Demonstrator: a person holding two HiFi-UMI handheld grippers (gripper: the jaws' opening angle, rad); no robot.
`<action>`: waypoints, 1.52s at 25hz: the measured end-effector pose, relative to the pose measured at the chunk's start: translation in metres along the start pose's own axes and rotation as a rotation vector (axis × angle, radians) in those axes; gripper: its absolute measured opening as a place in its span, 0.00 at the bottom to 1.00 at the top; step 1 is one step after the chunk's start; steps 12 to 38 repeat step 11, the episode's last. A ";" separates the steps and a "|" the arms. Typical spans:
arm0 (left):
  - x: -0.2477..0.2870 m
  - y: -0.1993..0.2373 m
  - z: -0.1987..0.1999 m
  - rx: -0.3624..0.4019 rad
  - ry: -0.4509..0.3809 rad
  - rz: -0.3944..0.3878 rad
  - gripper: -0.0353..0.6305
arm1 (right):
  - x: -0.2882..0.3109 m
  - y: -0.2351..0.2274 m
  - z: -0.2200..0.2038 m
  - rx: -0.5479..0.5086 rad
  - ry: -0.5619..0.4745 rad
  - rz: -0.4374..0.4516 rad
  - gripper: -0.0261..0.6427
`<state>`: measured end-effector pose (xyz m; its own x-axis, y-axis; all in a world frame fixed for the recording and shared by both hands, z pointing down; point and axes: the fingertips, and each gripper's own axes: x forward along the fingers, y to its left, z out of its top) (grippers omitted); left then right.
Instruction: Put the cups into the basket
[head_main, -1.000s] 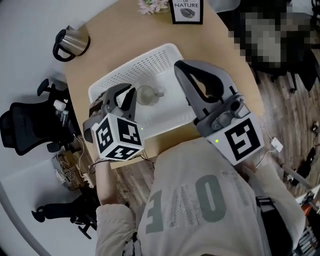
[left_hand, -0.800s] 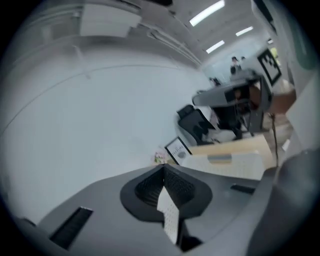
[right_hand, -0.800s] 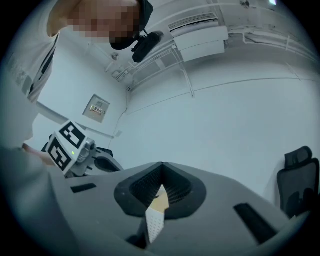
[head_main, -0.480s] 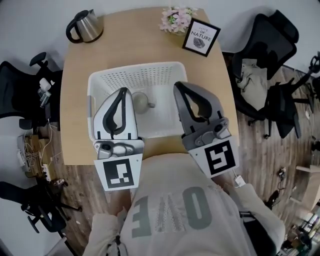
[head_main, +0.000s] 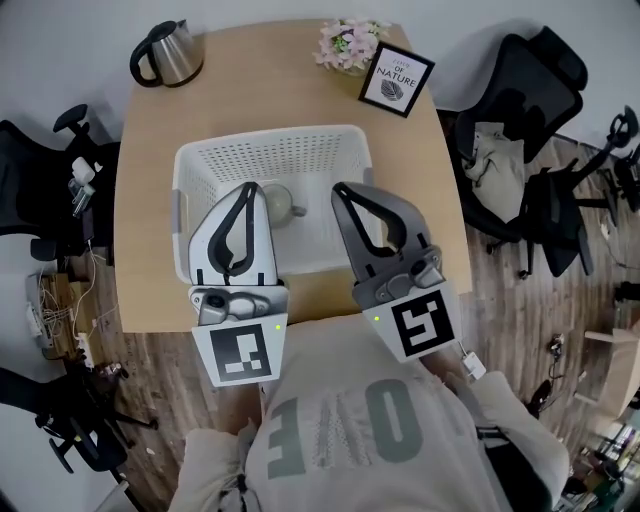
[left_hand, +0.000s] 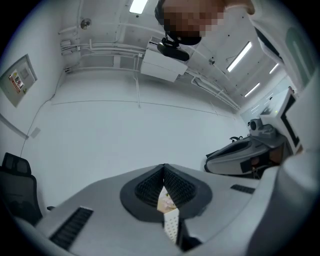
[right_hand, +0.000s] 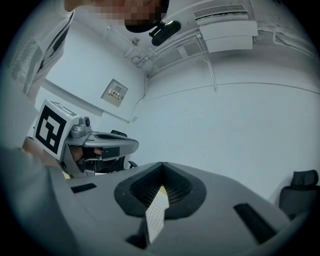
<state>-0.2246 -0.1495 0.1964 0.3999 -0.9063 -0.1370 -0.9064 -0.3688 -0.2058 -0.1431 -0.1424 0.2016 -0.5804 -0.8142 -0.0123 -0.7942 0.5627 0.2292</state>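
Basket (head_main: 280, 150): white plastic, rectangular w/ rounded corners, walls and floor perforated w/ rows of small holes. It sits mid-table (head_main: 150, 200); the top is pale wood-look, smooth, w/ rounded corners.

Cup (head_main: 277, 202) is inside the basket, left of centre, upright. It's round and looks like clear or pale grey glass, w/ a small handle pointing right. Only one cup is in view. Its left edge is cut off by the left gripper (head_main: 247, 189), so can't tell if they touch.

Left gripper is a light grey moulded shell tapering to a rounded tip. Its own view shows the jaws together at the tip w/ nothing clamped. Pads (left_hand: 149, 187) are black and finely ribbed. A thin slit between them shows a sliver of basket mesh plus a pinkish blur.

Right gripper (head_main: 343, 190) is darker grey, same shape, tip over the basket's right half. Its jaws are likewise closed on nothing, w/ the same ribbed black pads (right_hand: 144, 189); the slit shows mesh only.

Both gripper views point mostly at blank white wall (left_hand: 125, 135), so basket contents don't show there. In the head view the basket's front wall and much of its floor are hidden under both grippers.

At the back of the table: shiny metal kettle (head_main: 165, 55) w/ black handle, pink-white flowers (head_main: 346, 42), black-framed sign (head_main: 396, 78). Black office chairs (head_main: 520, 90) stand either side, partly cropped.
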 end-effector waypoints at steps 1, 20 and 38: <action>0.000 0.001 0.001 0.003 -0.003 0.001 0.07 | -0.001 0.000 -0.001 0.000 0.007 -0.002 0.03; 0.003 0.007 0.008 0.054 -0.029 0.003 0.07 | 0.004 -0.003 -0.004 -0.006 0.016 -0.007 0.03; 0.003 0.007 0.008 0.054 -0.029 0.003 0.07 | 0.004 -0.003 -0.004 -0.006 0.016 -0.007 0.03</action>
